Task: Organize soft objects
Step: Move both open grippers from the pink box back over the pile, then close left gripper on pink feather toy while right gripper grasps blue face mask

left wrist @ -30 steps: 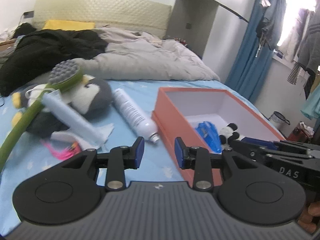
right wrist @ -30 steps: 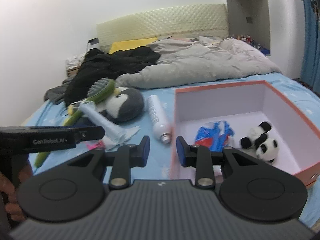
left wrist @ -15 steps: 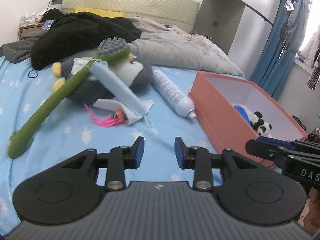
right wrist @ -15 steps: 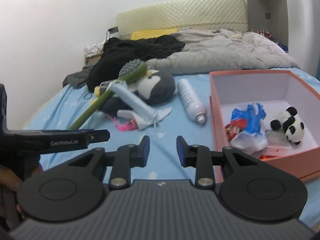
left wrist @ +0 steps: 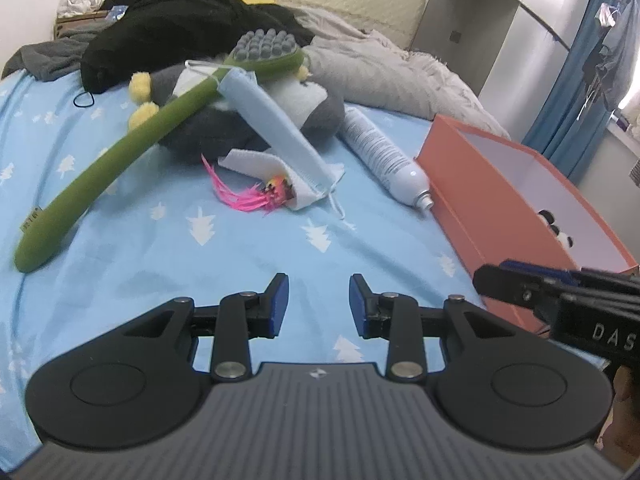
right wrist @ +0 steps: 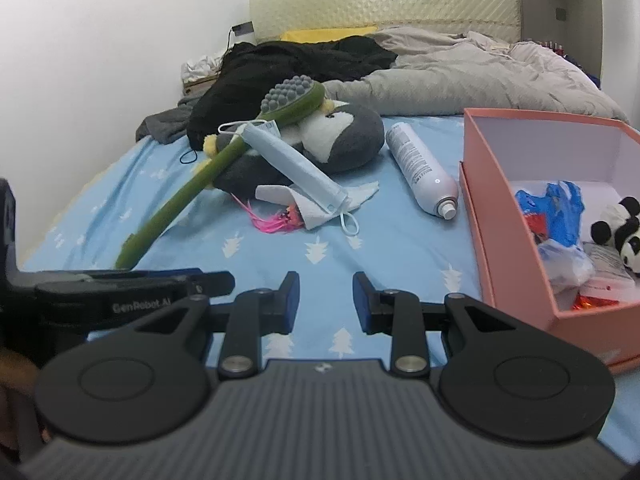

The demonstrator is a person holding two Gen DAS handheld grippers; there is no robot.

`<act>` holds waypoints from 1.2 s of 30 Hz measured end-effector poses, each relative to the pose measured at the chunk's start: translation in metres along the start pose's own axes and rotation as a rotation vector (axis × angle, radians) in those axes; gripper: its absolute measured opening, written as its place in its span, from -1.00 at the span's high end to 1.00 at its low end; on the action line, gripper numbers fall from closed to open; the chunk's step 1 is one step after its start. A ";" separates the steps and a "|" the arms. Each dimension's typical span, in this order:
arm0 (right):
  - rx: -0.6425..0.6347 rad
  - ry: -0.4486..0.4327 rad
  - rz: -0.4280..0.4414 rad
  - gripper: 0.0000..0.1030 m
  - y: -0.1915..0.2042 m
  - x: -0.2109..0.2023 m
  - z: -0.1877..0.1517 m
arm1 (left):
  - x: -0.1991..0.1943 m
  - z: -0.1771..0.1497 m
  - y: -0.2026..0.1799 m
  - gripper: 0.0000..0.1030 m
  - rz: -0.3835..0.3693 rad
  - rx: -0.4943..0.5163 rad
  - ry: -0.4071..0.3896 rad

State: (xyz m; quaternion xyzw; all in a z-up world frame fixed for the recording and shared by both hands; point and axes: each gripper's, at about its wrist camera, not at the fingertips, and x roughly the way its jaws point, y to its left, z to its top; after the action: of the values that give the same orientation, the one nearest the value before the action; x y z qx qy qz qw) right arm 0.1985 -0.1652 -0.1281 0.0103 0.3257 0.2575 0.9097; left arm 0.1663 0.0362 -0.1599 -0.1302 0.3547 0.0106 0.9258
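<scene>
A grey and white penguin plush (left wrist: 280,116) (right wrist: 340,140) lies on the blue bed sheet. A green long-handled brush (left wrist: 132,148) (right wrist: 208,172) and a folded light-blue face mask (left wrist: 276,132) (right wrist: 296,168) rest across it. A pink feather toy (left wrist: 252,196) (right wrist: 276,220) lies by a white cloth. A salmon box (left wrist: 480,200) (right wrist: 508,216) holds a panda plush (right wrist: 624,232) and a blue wrapper (right wrist: 560,208). My left gripper (left wrist: 318,300) and right gripper (right wrist: 326,300) are open and empty, low over the sheet in front of the pile.
A white spray can (left wrist: 384,160) (right wrist: 420,168) lies between the plush and the box. A black garment (right wrist: 288,68) and a grey duvet (right wrist: 460,80) fill the far bed. Blue curtains (left wrist: 580,80) hang at the right.
Both grippers have pulled back and swung left, away from the box, so the plush pile now sits ahead. Both stay open and empty.
</scene>
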 end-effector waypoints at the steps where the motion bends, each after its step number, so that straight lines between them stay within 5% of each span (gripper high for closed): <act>1: 0.000 0.003 0.000 0.37 0.000 0.005 0.001 | 0.004 0.000 0.002 0.26 0.004 0.002 0.001; 13: -0.007 0.023 0.005 0.14 -0.006 0.079 0.034 | 0.067 0.022 0.032 0.24 0.039 0.017 0.055; 20: 0.000 0.037 0.018 0.13 -0.013 0.126 0.052 | 0.102 0.037 0.045 0.08 0.052 0.045 0.069; 36: -0.054 0.022 0.056 0.12 -0.015 0.209 0.084 | 0.157 0.064 0.051 0.07 0.028 0.167 0.050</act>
State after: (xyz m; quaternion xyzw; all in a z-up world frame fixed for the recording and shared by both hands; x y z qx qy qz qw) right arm 0.3926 -0.0665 -0.1872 -0.0078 0.3282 0.2918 0.8984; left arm 0.3202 0.0901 -0.2293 -0.0478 0.3792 -0.0093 0.9240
